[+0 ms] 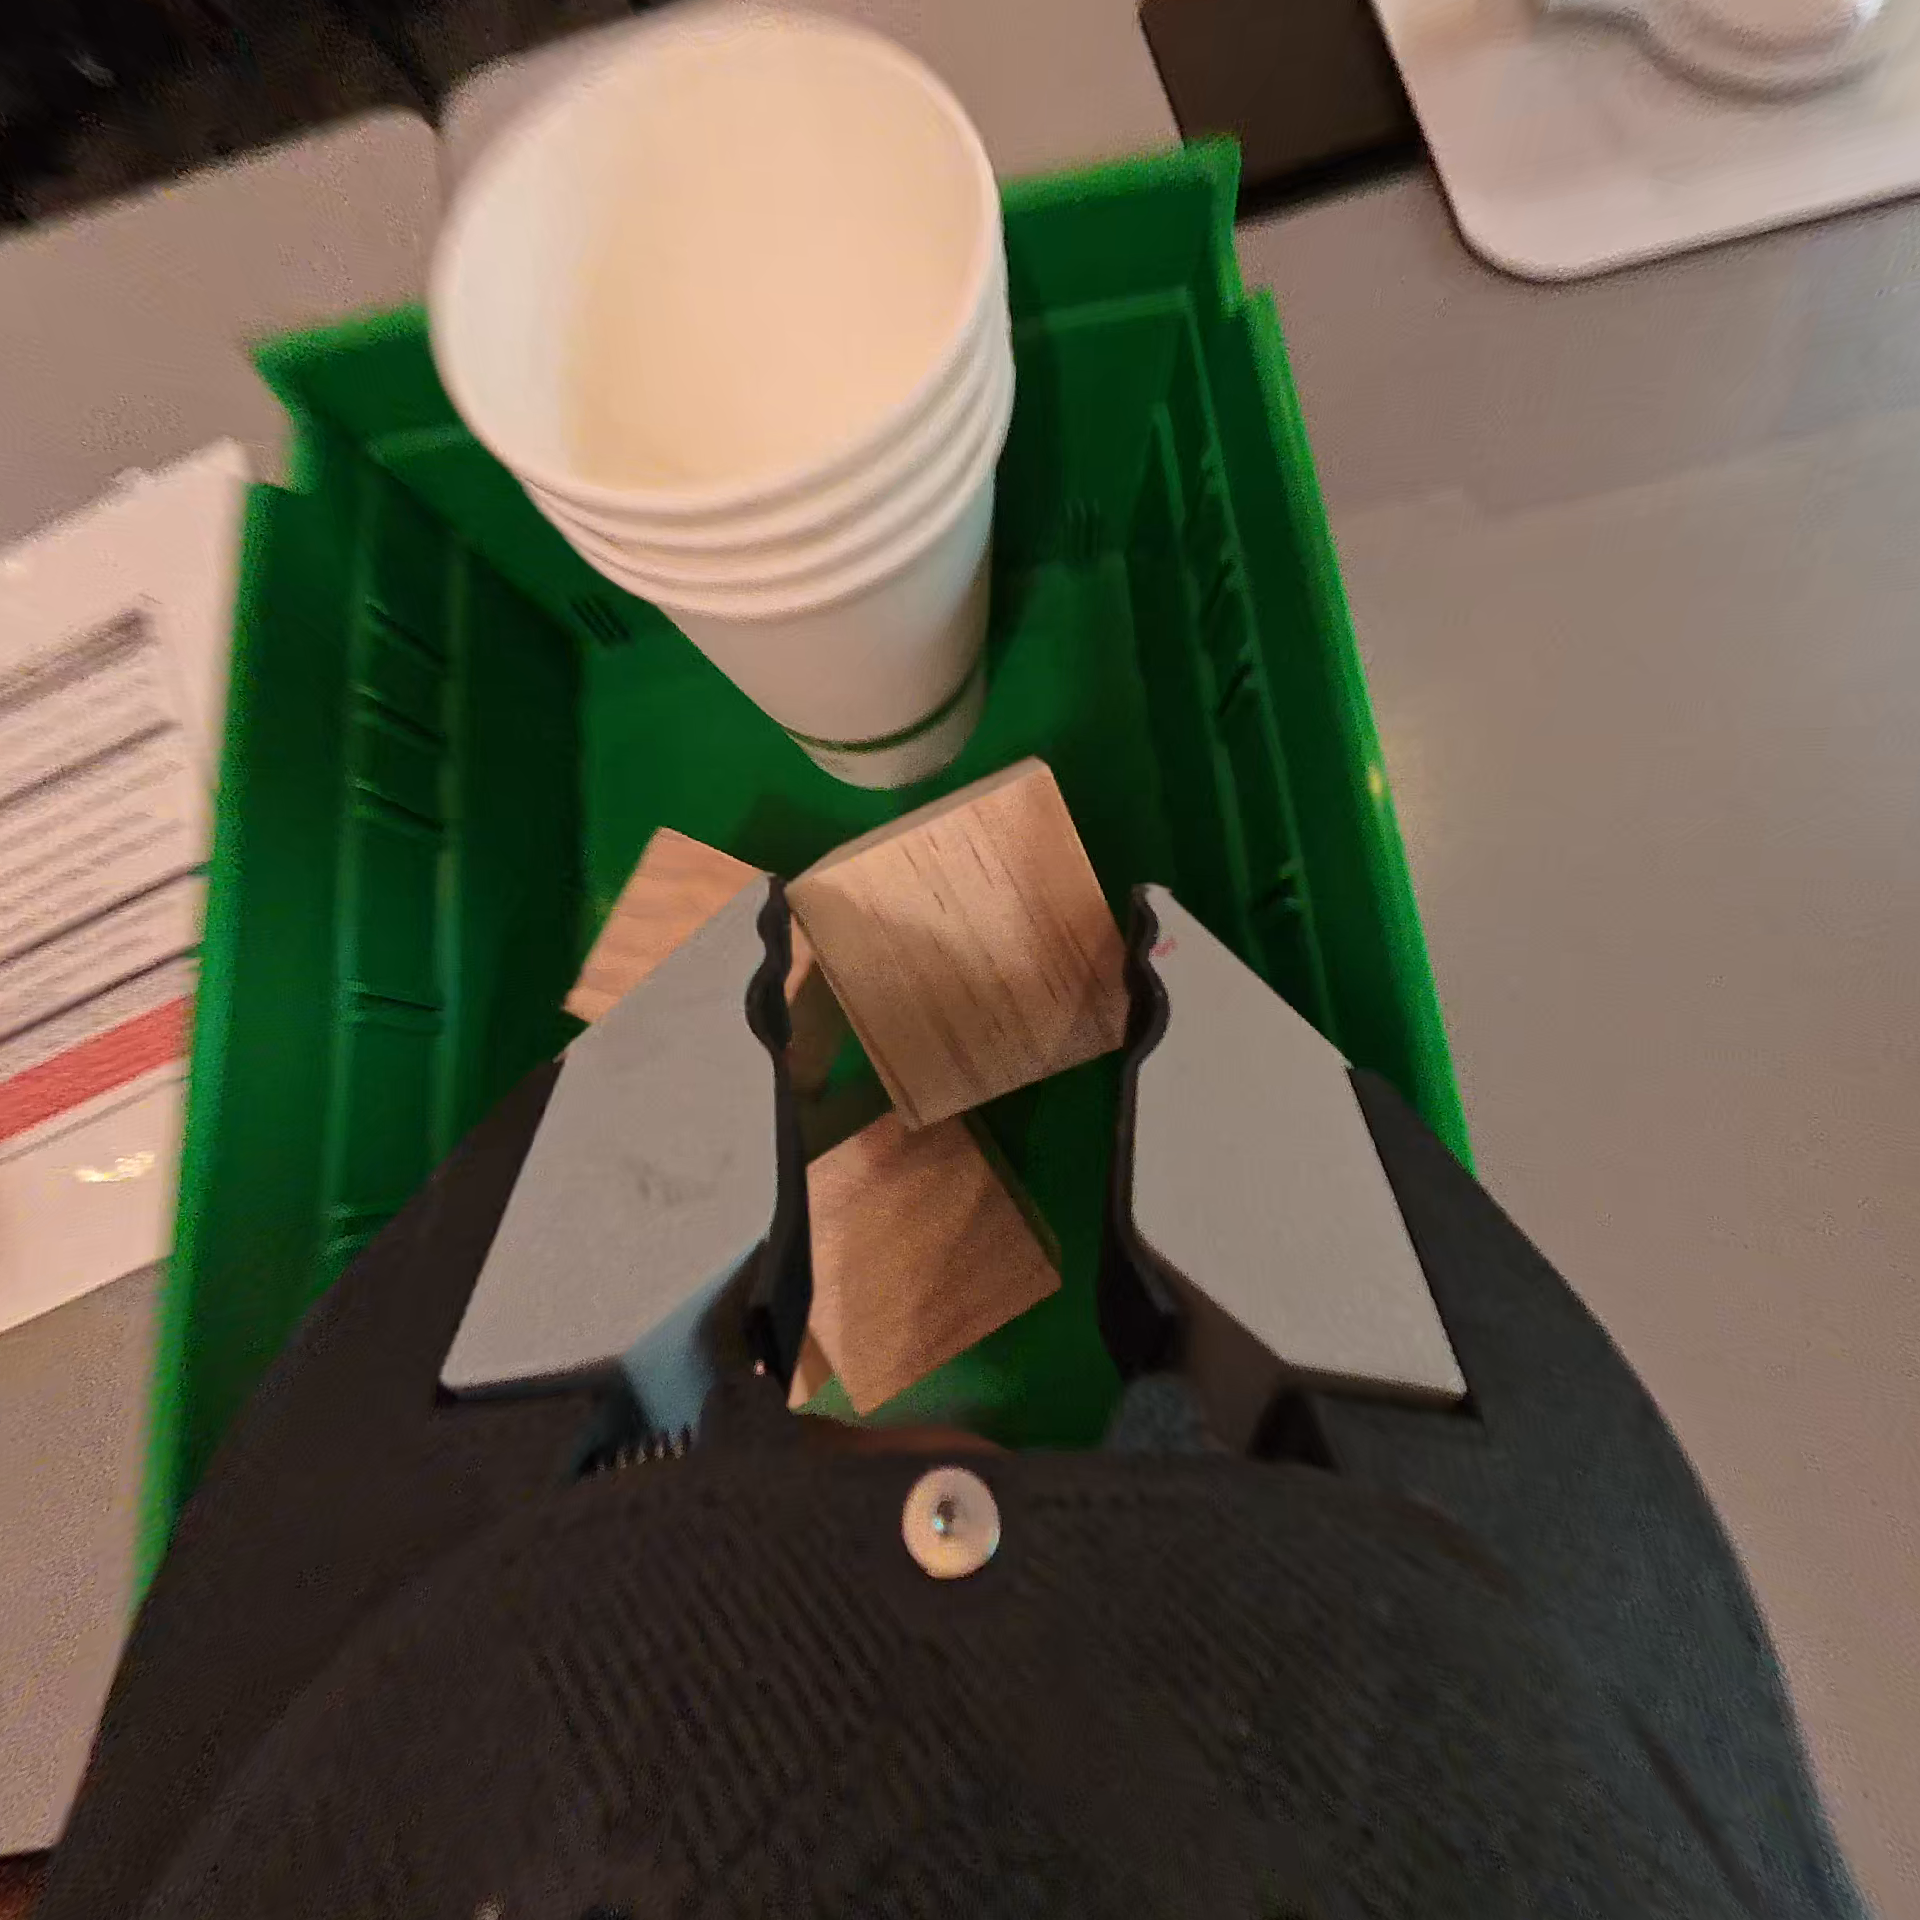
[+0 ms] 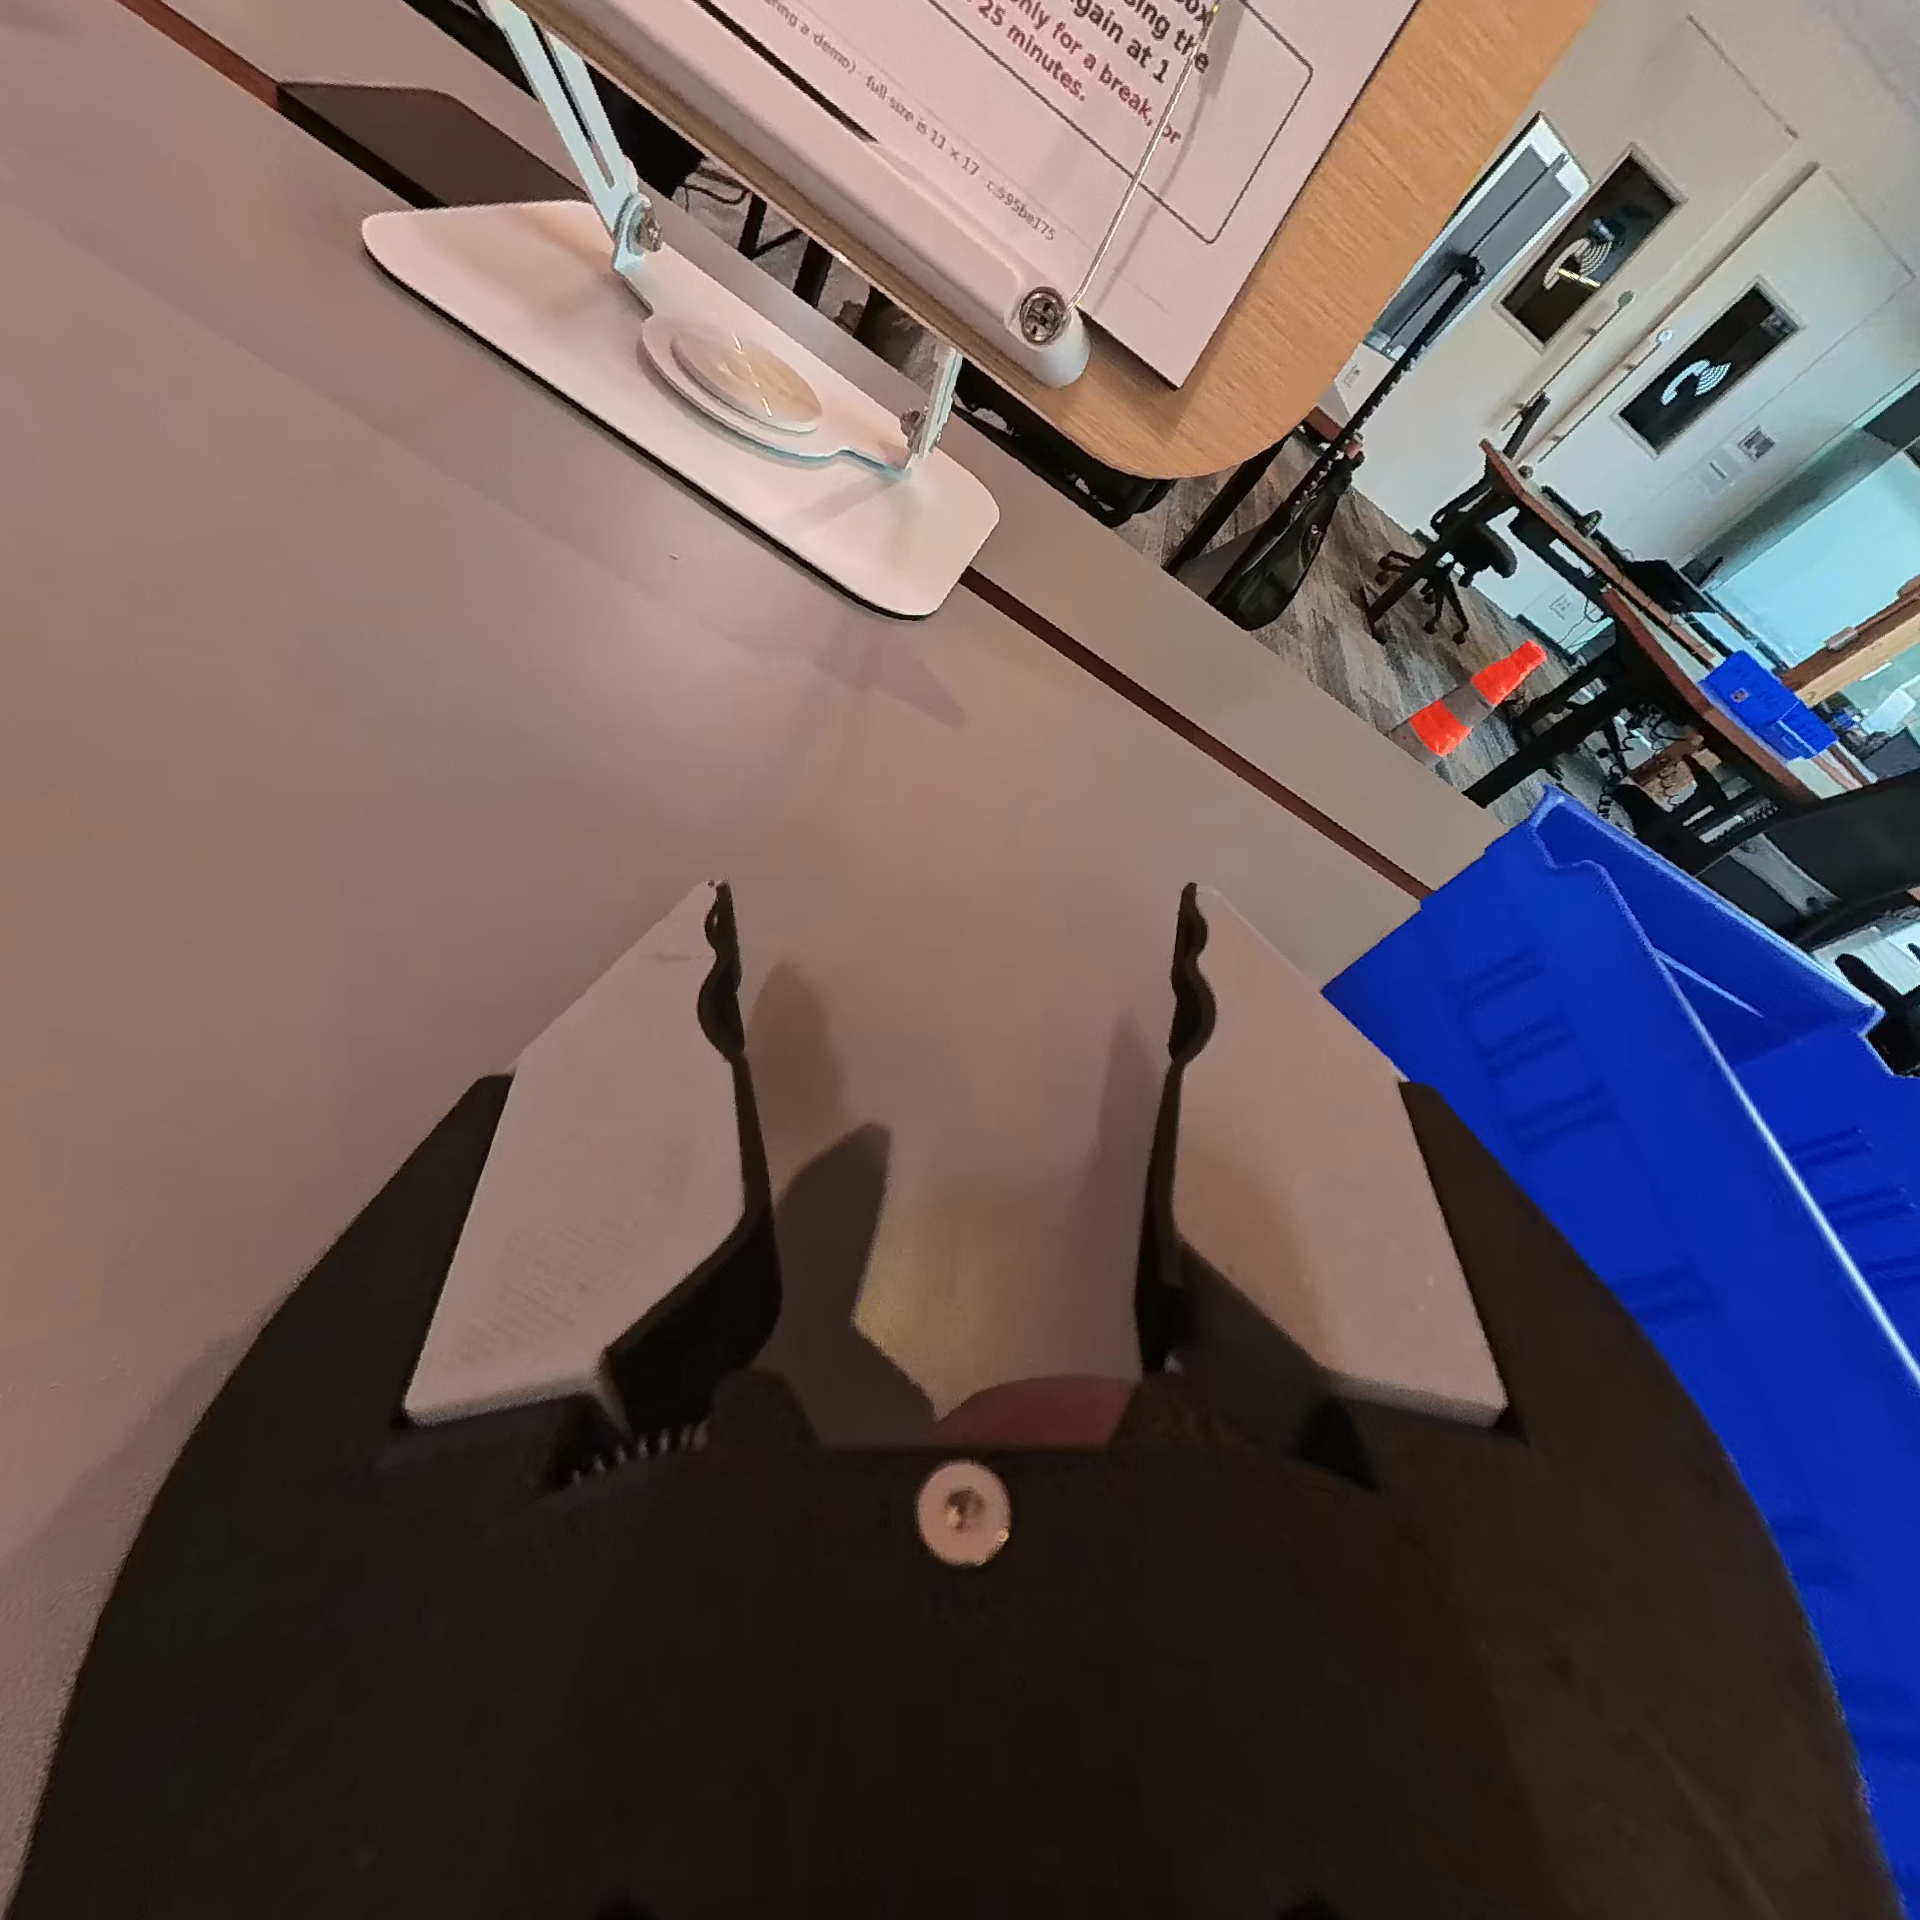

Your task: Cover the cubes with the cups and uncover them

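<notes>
In the left wrist view a green bin (image 1: pixel 416 831) holds a stack of white paper cups (image 1: pixel 727 395) at its far end and three wooden cubes nearer me. My left gripper (image 1: pixel 958 888) reaches down into the bin. Its two pads touch opposite corners of the top wooden cube (image 1: pixel 966 945), which sits turned and tilted between them. A second cube (image 1: pixel 665 914) lies behind the left finger, and a third cube (image 1: pixel 914 1247) lies below between the fingers. My right gripper (image 2: pixel 954 888) is open and empty over the bare grey table (image 2: pixel 312 727).
A printed paper sheet (image 1: pixel 94 779) lies left of the green bin. A white stand base (image 2: pixel 727 416) with a tilted board stands at the table's far side. A blue bin (image 2: pixel 1662 1195) sits right of my right gripper, near the table edge.
</notes>
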A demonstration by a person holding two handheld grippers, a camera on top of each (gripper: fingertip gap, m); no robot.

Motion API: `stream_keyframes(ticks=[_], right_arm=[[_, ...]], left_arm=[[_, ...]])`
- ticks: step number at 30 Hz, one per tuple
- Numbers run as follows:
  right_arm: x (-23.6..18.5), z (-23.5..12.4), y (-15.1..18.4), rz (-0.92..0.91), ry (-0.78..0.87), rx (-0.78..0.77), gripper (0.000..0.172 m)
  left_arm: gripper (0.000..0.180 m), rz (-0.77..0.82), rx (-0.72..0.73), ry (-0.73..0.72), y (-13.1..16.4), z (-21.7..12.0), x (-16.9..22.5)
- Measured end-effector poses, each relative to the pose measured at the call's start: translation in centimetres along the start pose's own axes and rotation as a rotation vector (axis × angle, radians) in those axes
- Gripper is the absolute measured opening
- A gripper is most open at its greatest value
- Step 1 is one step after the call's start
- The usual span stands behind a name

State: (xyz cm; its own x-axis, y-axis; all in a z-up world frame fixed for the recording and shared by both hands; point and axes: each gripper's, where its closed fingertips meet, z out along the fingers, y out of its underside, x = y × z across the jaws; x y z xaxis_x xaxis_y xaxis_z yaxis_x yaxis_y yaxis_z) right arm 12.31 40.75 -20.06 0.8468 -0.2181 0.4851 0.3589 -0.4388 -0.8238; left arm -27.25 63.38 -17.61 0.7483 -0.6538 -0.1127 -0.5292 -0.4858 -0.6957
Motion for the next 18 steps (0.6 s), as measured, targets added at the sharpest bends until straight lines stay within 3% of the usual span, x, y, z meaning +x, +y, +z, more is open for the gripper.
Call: stream_keyframes(ticks=[5, 9, 12, 15, 18], right_arm=[[0.2, 0.0, 0.0, 0.005, 0.003, 0.000, 0.082], [-0.3, -0.1, 0.3, 0.007, -0.035, -0.029, 0.082], [-3.2, -1.2, 0.1, -0.010, -0.249, -0.017, 0.088], [-5.6, -3.0, -0.8, 0.010, -0.465, 0.035, 0.063], [-5.8, -4.8, -2.5, 0.105, -0.619, 0.111, 0.052]], left_arm=[[0.062, 0.039, 0.116, -0.049, -2.9, -3.9, -1.1], [0.062, 0.091, 0.207, 0.061, -5.0, -6.9, 2.8], [0.062, 0.234, 0.284, 0.227, -6.2, -9.2, 10.0], [0.062, 0.456, 0.326, 0.417, -5.3, -10.3, 19.8], [0.061, 0.751, 0.383, 0.453, -3.2, -9.0, 28.1]])
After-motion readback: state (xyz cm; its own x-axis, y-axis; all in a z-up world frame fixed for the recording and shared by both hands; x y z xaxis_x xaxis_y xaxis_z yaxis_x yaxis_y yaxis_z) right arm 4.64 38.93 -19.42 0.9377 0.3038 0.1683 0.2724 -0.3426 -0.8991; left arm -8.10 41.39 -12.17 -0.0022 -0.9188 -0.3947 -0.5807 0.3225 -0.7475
